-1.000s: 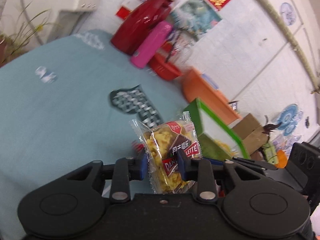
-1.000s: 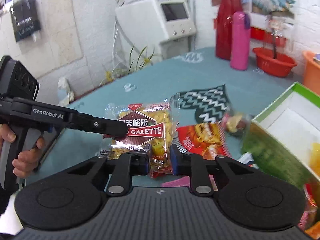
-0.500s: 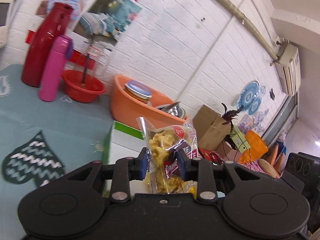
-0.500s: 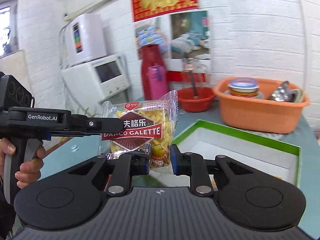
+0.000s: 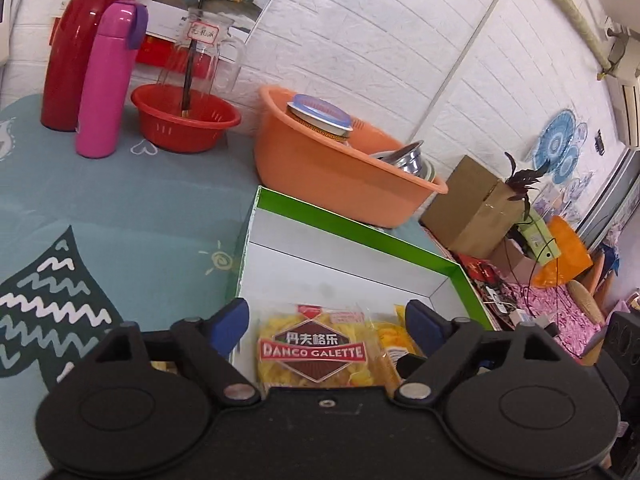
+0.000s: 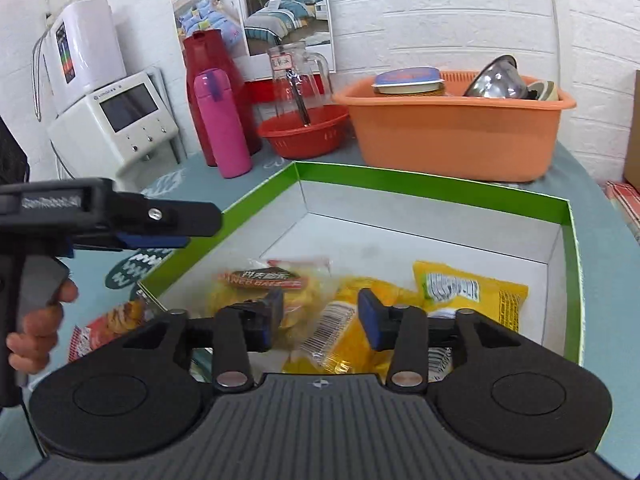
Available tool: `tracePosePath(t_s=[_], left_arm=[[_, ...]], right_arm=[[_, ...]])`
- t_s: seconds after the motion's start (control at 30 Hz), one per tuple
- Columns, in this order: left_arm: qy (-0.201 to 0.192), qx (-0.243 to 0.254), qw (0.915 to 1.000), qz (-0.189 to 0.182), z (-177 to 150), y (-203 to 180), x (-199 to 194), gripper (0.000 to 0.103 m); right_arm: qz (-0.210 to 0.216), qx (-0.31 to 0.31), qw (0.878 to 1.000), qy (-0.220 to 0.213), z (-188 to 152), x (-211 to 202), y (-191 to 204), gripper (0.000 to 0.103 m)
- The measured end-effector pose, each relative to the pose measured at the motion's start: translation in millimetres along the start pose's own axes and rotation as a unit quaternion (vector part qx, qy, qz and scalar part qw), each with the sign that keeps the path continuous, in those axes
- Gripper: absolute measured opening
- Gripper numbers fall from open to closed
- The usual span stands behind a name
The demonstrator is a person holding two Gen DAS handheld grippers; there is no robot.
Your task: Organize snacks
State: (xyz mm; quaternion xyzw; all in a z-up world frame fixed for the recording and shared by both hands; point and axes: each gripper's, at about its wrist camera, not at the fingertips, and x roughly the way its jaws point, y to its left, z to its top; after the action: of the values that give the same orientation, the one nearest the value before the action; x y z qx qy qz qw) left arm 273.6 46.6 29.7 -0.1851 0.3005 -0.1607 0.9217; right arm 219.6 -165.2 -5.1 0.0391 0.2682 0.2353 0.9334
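A white box with a green rim (image 5: pixel 352 226) (image 6: pixel 440 192) stands on the teal tablecloth. My left gripper (image 5: pixel 325 324) hangs over its near left corner with its jaws opening wide. A clear Danco Galette packet (image 5: pixel 312 350) lies loose beneath them, touched by neither pad. My right gripper (image 6: pixel 322 314) is over the box's near side, jaws opening, and nothing is pressed between its pads. Below it lie a blurred Danco Galette packet (image 6: pixel 260 280) and yellow packets (image 6: pixel 468 288). The left gripper (image 6: pixel 192 228) reaches in from the left, held by a hand (image 6: pixel 36 320).
Behind the box stand an orange basin (image 6: pixel 452 140) with bowls, a red basket (image 6: pixel 304 132), a glass jug (image 6: pixel 298 68), a pink bottle (image 6: pixel 222 124) and a red flask (image 6: pixel 208 60). A red snack packet (image 6: pixel 104 320) lies outside the box at its left. A white appliance (image 6: pixel 116 120) stands far left.
Both grippers swung from over the tablecloth to over the green-rimmed box. Each held a Danco Galette packet; both jaws have spread and the packets now lie in the box.
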Motion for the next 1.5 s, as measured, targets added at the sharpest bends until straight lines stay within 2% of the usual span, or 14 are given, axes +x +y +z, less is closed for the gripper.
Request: tracePosePath(t_s=[0.03,0.13,0.27,0.4,0.57,0.77,0.93,1.03,1.13,1.23,1.33,1.47,1.5], left_arm=[[-0.005,0.001,1.0000,0.004,0,-3,-7,0.103],[-0.024,0.015,0.9996,0.004,2,-16,-31,0.103],[-0.033,0.027,0.9991,0.005,-6,-39,-68,0.103],[-0.041,0.054,0.9977,0.007,-31,-60,-106,0.103],[-0.024,0.031,0.9991,-0.015,-75,-60,-135,0.103],[0.017,-0.034,0.9987,-0.033,-132,-46,-138,0.103],[0.048,-0.073,0.9948,-0.053,-167,-38,-135,0.103],[0.044,-0.099,0.9927,-0.054,-175,-29,-136,0.103],[0.035,-0.137,0.9872,-0.073,-178,-19,-137,0.103],[0.032,-0.136,0.9882,-0.063,-175,-19,-133,0.103],[0.029,-0.138,0.9882,-0.059,-173,-20,-125,0.103],[0.024,-0.130,0.9902,-0.045,-170,-18,-117,0.093],[0.024,-0.127,0.9908,-0.041,-170,-17,-116,0.087]], right_arm=[[0.000,0.000,1.000,-0.009,0,-6,0,0.092],[-0.005,-0.004,0.999,-0.042,5,-33,4,0.103],[-0.012,-0.001,0.996,-0.093,11,-81,17,0.103],[-0.009,-0.017,0.990,-0.137,-3,-129,33,0.103],[-0.001,-0.032,0.988,-0.150,-36,-167,45,0.103],[-0.037,-0.025,0.991,-0.123,-85,-176,49,0.103],[-0.024,-0.048,0.995,-0.089,-114,-166,57,0.103],[0.005,-0.089,0.994,-0.059,-113,-150,62,0.103],[0.032,-0.133,0.990,-0.027,-110,-131,66,0.103],[0.044,-0.175,0.983,-0.016,-104,-115,75,0.103],[0.077,-0.191,0.979,0.005,-94,-97,78,0.103],[0.075,-0.222,0.972,0.029,-90,-76,82,0.103],[0.082,-0.224,0.971,0.033,-91,-74,82,0.103]])
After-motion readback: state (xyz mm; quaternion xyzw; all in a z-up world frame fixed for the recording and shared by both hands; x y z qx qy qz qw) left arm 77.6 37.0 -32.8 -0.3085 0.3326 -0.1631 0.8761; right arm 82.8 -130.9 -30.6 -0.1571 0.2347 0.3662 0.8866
